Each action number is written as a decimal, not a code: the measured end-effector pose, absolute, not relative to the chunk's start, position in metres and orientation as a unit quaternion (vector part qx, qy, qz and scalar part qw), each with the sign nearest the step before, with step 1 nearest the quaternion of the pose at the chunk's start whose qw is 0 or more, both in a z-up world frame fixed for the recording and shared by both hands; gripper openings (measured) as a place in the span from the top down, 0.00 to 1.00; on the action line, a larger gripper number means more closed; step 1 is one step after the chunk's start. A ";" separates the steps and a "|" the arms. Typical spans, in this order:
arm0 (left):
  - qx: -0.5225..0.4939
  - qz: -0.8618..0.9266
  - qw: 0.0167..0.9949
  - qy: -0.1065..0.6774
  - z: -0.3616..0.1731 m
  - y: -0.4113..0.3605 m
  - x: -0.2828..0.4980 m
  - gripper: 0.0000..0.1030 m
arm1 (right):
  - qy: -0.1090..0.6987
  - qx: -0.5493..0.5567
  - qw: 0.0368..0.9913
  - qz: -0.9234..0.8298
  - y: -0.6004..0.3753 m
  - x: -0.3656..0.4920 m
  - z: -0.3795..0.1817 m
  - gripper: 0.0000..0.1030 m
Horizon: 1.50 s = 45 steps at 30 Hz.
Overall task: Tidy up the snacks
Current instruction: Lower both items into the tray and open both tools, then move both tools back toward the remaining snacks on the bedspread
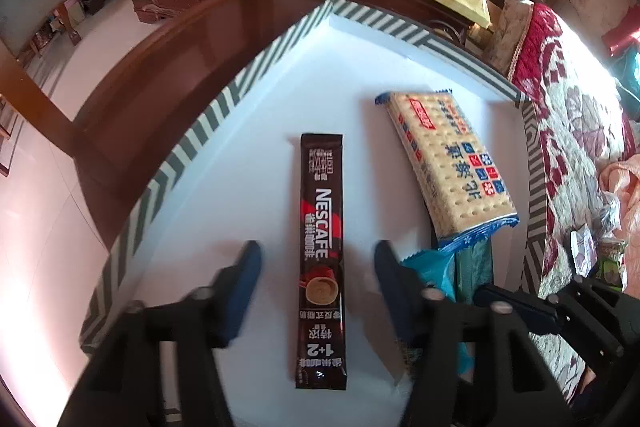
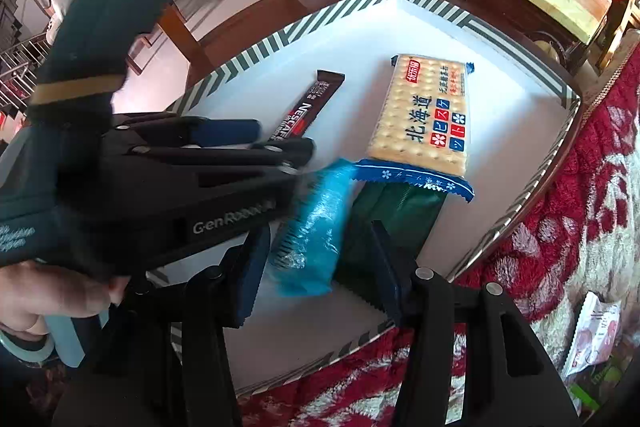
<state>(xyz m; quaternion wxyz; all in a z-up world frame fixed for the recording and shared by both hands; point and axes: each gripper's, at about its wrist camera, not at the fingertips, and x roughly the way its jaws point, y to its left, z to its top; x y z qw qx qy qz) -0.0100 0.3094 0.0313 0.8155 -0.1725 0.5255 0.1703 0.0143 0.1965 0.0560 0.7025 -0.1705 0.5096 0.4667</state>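
Snacks lie in a shallow white tray (image 1: 224,115) with a grey-and-cream striped rim: a brown Nescafe stick (image 1: 322,255) flat near the tray's middle, a long cracker pack (image 1: 448,163) beside it, and, by the cracker pack's near end, a light blue wrapper (image 2: 316,227) and a dark green packet (image 2: 392,215) partly tucked under that end. My left gripper (image 1: 318,267) stands with jaws apart, 1 finger on each side of the Nescafe stick and neither pad touching it. My right gripper (image 2: 316,267) is also parted, the blue wrapper and the green packet's edge lying between its fingers; the left pad sits close to the wrapper but I see no squeeze. From the right wrist view, my left gripper's black body crosses the frame and covers the stick's lower half, with my left hand (image 2: 52,299) at its handle. A red-and-cream floral blanket (image 2: 580,187) lies under and around the tray; beyond it is a dark wooden table (image 1: 168,59) with chairs. Small packets at the blanket's far edge (image 2: 596,335) are too blurred to identify.
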 end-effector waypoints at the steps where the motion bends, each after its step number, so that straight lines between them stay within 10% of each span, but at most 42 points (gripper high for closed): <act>1: -0.170 0.171 0.819 0.521 0.034 0.308 -0.011 0.37 | 0.508 -0.167 0.704 0.466 0.195 0.013 0.058 0.52; 13: -0.103 0.171 0.848 0.490 0.063 0.263 -0.023 0.20 | 0.491 -0.116 0.733 0.456 0.139 0.004 0.081 0.52; 45: -0.037 0.005 0.864 0.501 0.069 0.096 0.002 0.18 | 0.522 -0.012 0.797 0.302 -0.085 0.016 0.059 0.48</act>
